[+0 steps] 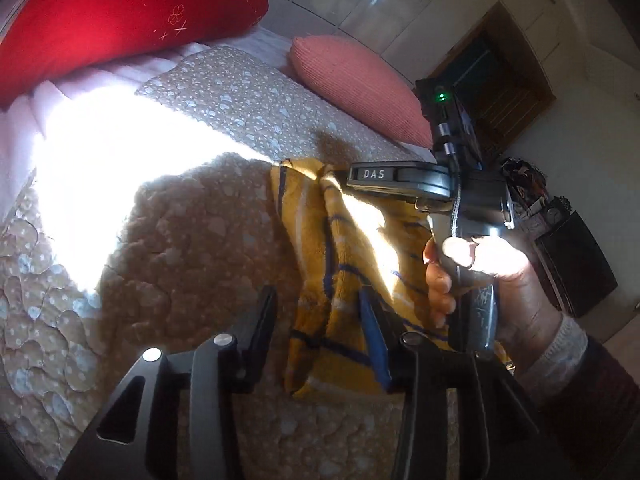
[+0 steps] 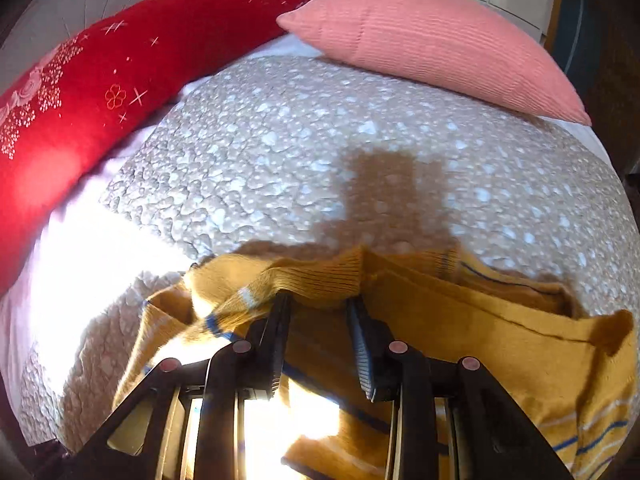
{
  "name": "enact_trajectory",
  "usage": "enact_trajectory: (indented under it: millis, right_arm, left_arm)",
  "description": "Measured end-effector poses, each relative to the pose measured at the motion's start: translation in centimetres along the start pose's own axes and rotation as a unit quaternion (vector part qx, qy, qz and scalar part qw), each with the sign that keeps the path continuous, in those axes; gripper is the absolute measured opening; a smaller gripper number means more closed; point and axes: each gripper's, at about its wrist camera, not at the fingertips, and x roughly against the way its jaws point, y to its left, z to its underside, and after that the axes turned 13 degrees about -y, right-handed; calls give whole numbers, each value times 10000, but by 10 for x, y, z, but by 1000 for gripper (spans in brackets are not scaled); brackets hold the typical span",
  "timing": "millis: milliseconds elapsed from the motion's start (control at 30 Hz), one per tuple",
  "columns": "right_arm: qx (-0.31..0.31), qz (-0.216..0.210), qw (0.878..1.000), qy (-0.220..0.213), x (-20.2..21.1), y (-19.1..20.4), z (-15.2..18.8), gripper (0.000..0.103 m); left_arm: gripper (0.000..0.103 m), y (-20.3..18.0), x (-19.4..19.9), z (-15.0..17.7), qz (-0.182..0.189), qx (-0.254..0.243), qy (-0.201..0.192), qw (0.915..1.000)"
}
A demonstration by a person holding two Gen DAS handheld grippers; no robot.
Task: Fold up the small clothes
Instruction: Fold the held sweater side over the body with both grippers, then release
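A small mustard-yellow knitted garment with blue and white stripes (image 1: 352,264) lies bunched on the quilted bedspread (image 1: 192,216). My left gripper (image 1: 316,300) is open just above it; its right finger (image 1: 374,336) rests against the cloth, its left finger over bare quilt. The right gripper's body (image 1: 404,178), held by a hand, reaches over the garment's far end. In the right wrist view my right gripper (image 2: 318,300) stands open, with the garment's ribbed edge (image 2: 320,280) draped over both fingertips and more cloth (image 2: 500,344) spread to the right.
A red embroidered pillow (image 2: 100,80) and a pink ribbed cushion (image 2: 432,40) lie at the head of the bed. A strong sun patch (image 1: 120,152) washes out the quilt's left side. Dark furniture (image 1: 576,256) stands beyond the bed's right edge.
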Motion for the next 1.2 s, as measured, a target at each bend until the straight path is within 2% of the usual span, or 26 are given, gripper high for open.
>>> enact_trajectory:
  millis: [67,133,200,267,333,367,433,500,567,633,667,700,733,767,800,867,967,1100,1200]
  right_arm:
    - [185,-65,9998,-75,-1,19,-2,33]
    - [99,-524,9985,-74,7,26,-3,32]
    - [-71,-790,9967,-180,25,22,-3,32]
    - [-200,-855,9954,-373,49,6,1,32]
    - [-374,-613,9963,-473,69,-25,10,34]
    - [-486,-445,9967,-467,77,-46,17,36]
    - [-715,52,9969,-330,86,-94,35,42]
    - [-1013,641,9927,-135,94,-150,58,42]
    - [-1495,1122,9823,-111,106,-208,82,37]
    - [-2244,1584,9611,-292,128,-259,102,39]
    - [-2650,1775,9466,-471,143,-280,111,42]
    - [-2998,1915,9325,-621,156,-296,120,55]
    - [-3238,1917,9236,-736,166,-306,126,61]
    - [-3328,1867,9210,-788,174,-310,128,61]
    - [-3276,1831,9233,-814,180,-308,128,61]
    - [-2894,1817,9359,-851,190,-291,120,61]
    - [-2239,1640,9559,-961,199,-243,104,61]
    - [-1722,976,9758,-932,195,-168,95,67]
    - [-1433,480,9857,-739,178,-112,102,70]
  left_arm:
    - [54,8,7,-5,-93,76,-157,9998]
    - [57,15,11,-7,-95,237,-205,9995]
    - [57,21,12,-8,-70,367,-232,9990]
    - [58,22,16,-8,-120,391,-262,9988]
    - [60,18,23,-8,-168,330,-338,9987]
    - [66,16,26,-8,-170,290,-392,9987]
    - [75,10,32,-10,-218,217,-509,9982]
    - [77,7,33,-12,-280,164,-571,9978]
    - [77,6,33,-13,-285,159,-544,9980]
    - [77,6,33,-13,-294,186,-538,9979]
    - [77,7,32,-13,-311,196,-530,9979]
    - [77,7,28,-15,-348,201,-509,9979]
    - [77,6,28,-12,-400,188,-479,9979]
    - [78,4,26,-10,-455,162,-450,9978]
    - [78,2,25,-9,-524,119,-423,9977]
    - [78,-1,22,-7,-737,-33,-415,9964]
    - [78,-6,24,-6,-1200,-322,-515,9909]
    - [78,-12,34,-6,-1749,-716,-791,9788]
    - [78,-15,41,-6,-1834,-863,-925,9749]
